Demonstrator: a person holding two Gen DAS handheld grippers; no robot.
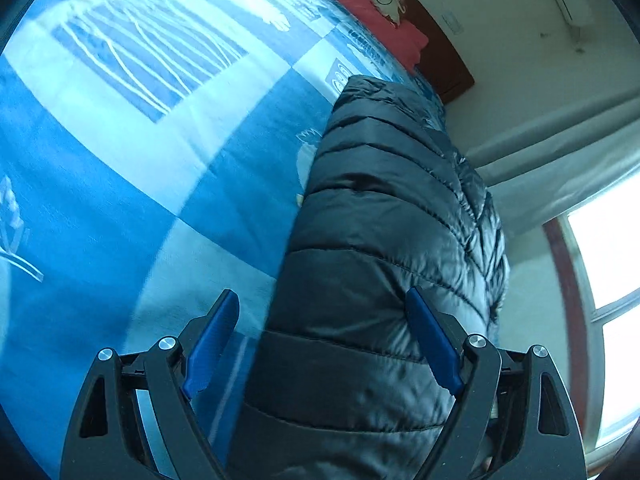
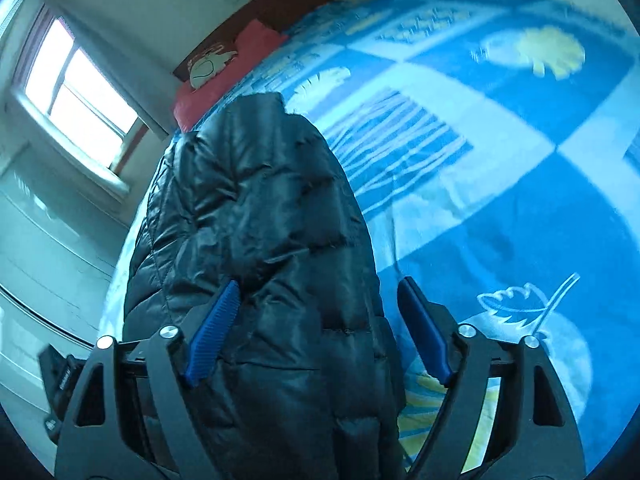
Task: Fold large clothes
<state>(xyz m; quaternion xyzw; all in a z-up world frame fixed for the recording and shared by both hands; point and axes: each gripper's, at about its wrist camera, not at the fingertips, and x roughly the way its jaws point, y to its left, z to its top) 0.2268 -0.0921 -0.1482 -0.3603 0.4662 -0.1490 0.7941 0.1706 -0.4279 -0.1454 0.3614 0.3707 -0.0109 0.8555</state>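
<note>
A black quilted puffer jacket lies folded into a long narrow strip along the edge of a bed with a blue and white patterned cover. My left gripper is open, its blue fingers straddling the near end of the jacket. In the right wrist view the same jacket runs away from me over the bed cover. My right gripper is open too, with the left finger against the jacket and the right finger over the cover.
A red pillow lies at the head of the bed by a dark wooden headboard; the pillow also shows in the right wrist view. A bright window and pale curtain stand beside the bed.
</note>
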